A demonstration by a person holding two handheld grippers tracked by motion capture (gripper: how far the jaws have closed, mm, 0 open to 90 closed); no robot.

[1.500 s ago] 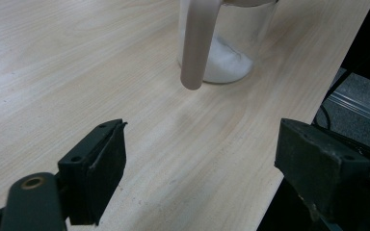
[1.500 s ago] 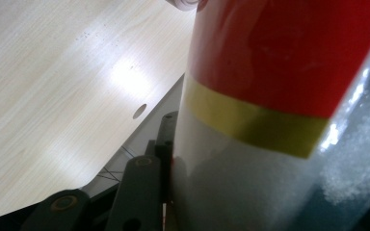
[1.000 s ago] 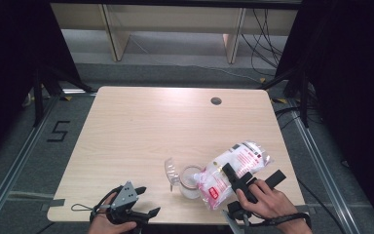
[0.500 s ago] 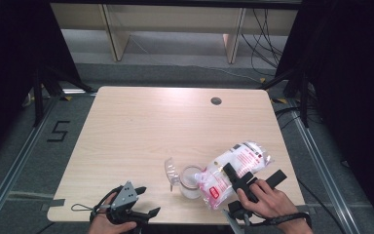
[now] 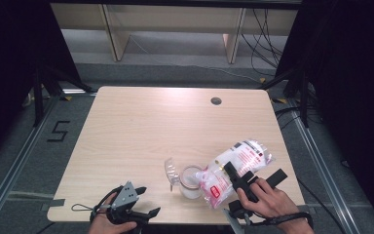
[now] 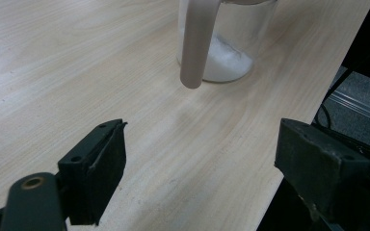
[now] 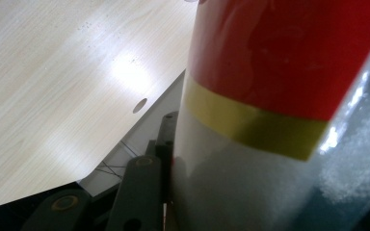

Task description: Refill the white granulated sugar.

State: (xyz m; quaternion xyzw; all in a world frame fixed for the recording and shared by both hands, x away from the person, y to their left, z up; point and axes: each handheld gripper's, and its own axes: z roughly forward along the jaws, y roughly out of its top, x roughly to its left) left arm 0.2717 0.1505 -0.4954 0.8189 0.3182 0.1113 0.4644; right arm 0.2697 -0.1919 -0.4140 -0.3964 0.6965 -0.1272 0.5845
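Taking the glass jar [image 5: 191, 181] as the landmark: it stands upright near the front edge of the wooden table [image 5: 175, 126], with a low layer of white grains in its bottom, as the left gripper view shows [image 6: 224, 62]. Nearest the viewer, in front of the jar and to its left, the left gripper [image 5: 139, 204] lies low over the table's front edge, held from behind by the left hand [image 5: 108, 223]. Its jaws stand spread wide with bare tabletop between them, and they point toward the jar, well short of it.

In front of the jar and to its right, the right hand [image 5: 268, 200] wraps the right gripper [image 5: 236, 183] from above, forearm coming in from the front edge. This gripper's jaws pinch a clear plastic bag [image 5: 233, 168] of white grains printed in red. In the right gripper view the bag's red and yellow band [image 7: 270, 82] sits directly against the black jaw.

The bag lies tilted, its lower end resting against the jar's mouth on the right side, its upper end reaching away right and back from the jar. Just left of the jar, a clear lid [image 5: 171, 170] stands open beside the rim; a pale strap hangs down the jar's front [image 6: 197, 43].

Far behind the jar, near the table's back edge, is a round cable hole [image 5: 216, 101]. Nothing lies between the left gripper and the jar.
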